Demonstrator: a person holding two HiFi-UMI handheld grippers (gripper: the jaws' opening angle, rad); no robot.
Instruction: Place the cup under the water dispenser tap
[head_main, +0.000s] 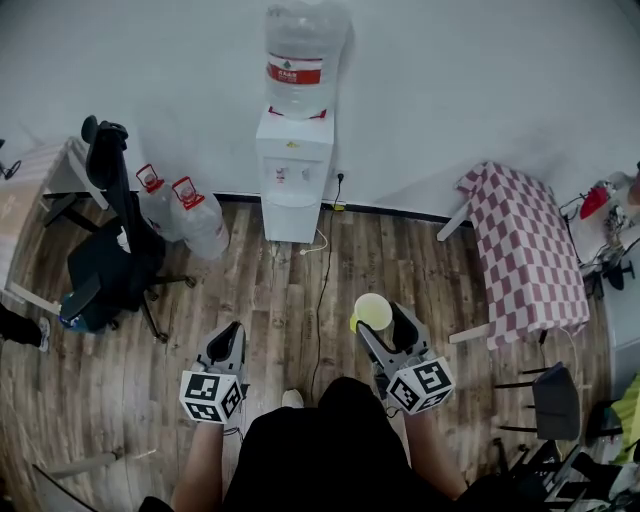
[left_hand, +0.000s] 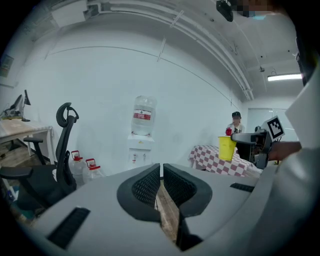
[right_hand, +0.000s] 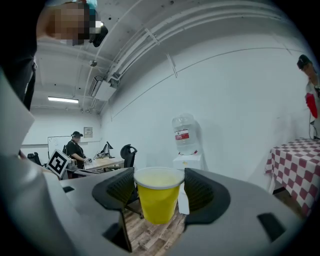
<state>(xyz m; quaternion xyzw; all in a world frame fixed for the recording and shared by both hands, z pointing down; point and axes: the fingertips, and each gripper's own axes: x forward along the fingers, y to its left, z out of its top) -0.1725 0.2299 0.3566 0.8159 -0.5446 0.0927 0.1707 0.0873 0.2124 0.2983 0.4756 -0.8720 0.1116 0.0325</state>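
A yellow cup (head_main: 372, 311) stands upright between the jaws of my right gripper (head_main: 382, 325), which is shut on it; the right gripper view shows the cup (right_hand: 158, 194) gripped at both sides. The white water dispenser (head_main: 294, 175), with a large bottle (head_main: 301, 55) on top, stands against the far wall, well ahead of the cup. It appears small and distant as the dispenser (right_hand: 187, 161) past the cup. My left gripper (head_main: 228, 345) is shut and holds nothing; its pads (left_hand: 150, 185) nearly touch. The left gripper view also shows the dispenser (left_hand: 139, 147) and the cup (left_hand: 226, 148).
Two spare water jugs (head_main: 188, 213) and a black office chair (head_main: 112, 245) stand left of the dispenser. A checkered-cloth table (head_main: 527, 255) is at the right, with a chair (head_main: 552, 400) near it. A cable (head_main: 323, 290) runs across the wooden floor. A desk (head_main: 30, 200) sits far left.
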